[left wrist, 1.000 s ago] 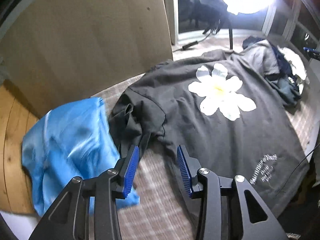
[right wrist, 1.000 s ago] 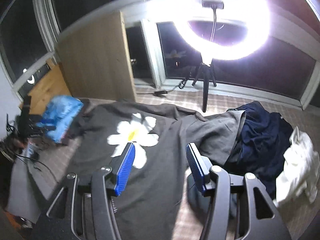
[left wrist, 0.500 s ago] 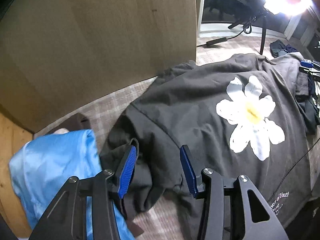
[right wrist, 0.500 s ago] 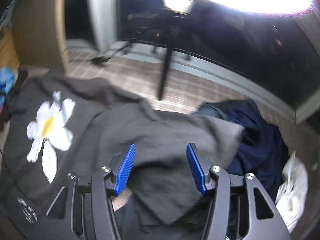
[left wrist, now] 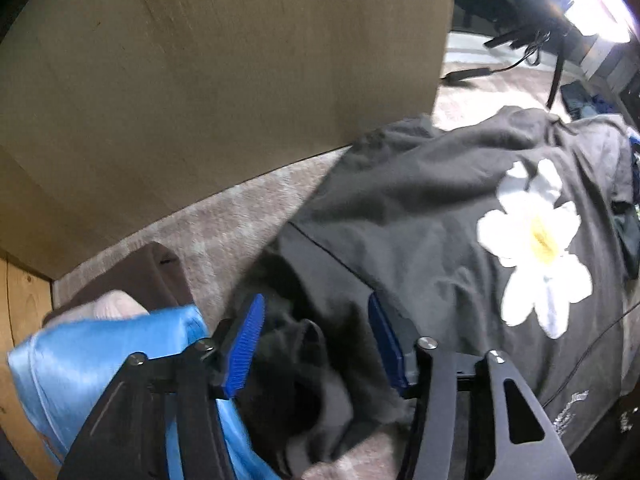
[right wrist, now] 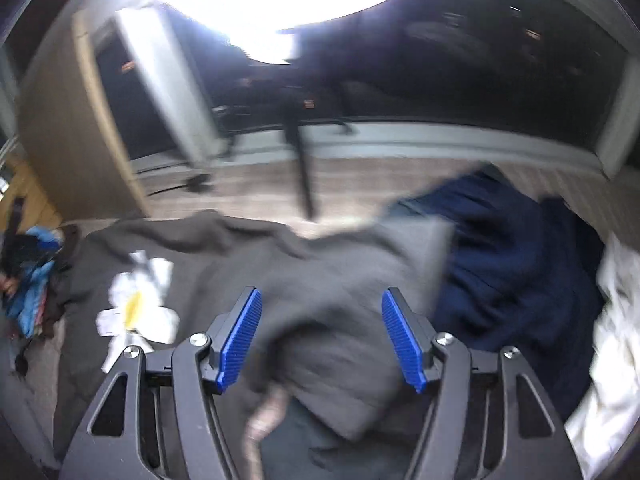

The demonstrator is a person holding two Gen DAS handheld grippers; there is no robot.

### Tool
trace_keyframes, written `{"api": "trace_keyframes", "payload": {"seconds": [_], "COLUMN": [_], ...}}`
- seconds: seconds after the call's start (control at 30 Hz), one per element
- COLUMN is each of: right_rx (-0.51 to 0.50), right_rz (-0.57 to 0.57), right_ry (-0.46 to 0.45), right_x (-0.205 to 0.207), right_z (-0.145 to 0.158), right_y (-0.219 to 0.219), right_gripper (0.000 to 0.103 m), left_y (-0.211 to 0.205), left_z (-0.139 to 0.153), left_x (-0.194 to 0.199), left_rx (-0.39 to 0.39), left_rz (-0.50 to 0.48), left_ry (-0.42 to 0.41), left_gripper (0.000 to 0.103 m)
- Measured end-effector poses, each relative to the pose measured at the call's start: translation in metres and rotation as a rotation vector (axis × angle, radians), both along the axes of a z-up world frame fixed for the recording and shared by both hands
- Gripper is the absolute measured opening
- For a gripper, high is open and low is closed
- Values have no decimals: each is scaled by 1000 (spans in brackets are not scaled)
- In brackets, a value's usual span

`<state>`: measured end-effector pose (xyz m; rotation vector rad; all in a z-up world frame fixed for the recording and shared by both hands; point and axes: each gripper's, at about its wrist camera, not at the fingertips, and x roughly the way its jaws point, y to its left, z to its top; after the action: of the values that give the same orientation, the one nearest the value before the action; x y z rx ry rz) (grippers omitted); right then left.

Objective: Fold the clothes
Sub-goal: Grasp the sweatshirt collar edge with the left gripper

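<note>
Left wrist view: the left tongs (left wrist: 316, 342) gape wide over the crumpled sleeve of a dark grey T-shirt with a white daisy print (left wrist: 432, 216); a shiny blue satin garment (left wrist: 92, 356) lies at eight o'clock.

Right wrist view: the right tongs (right wrist: 322, 340) spread apart, empty, above the shirt's other sleeve; a navy garment (right wrist: 516, 256) sits at two o'clock.

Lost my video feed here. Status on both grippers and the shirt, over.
Left gripper open over crumpled sleeve. Right gripper open above other sleeve. Dark daisy shirt spread, unfolded. Blue garment crowds the left side.
</note>
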<state>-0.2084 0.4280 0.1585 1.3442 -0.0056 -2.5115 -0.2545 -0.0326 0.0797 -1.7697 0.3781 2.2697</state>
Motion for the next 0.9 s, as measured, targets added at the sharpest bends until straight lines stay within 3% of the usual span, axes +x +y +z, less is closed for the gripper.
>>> {"api": "trace_keyframes", "payload": {"seconds": [0.17,0.3,0.37,0.53,0.67,0.77,0.9], "right_rx": [49,88,60,-4,-98,-37,100], "right_rz": [173,302,344,415,492,594,660], "right_ry": [13,30,25,12,-5,-1,7], "right_x": [-23,-38,-49,-67,-64,-46,-36], "right_z": [-12,-23,-28,-34,-39,-53,-78], "right_y": [-82,-145,-166,-218,-253,-287,-326], "right_gripper": [62,62,62,62,61,61,61], "left_y": [-3,-1,5,14,-1,-11,-14], "left_z": [-23,-22,-21,-41,-30,-18,-24], "left_x": [-23,-38,-43,-44,-21,4,15], "left_rx": [-45,16,33,-54,-44,-77,-135], "left_rz": [-7,4,-12,-68,-63,-101,-135], "left_ry": [-35,-19,-6,-34,-32,-46,-84], "left_gripper": [54,54,54,55,55,55,56]}}
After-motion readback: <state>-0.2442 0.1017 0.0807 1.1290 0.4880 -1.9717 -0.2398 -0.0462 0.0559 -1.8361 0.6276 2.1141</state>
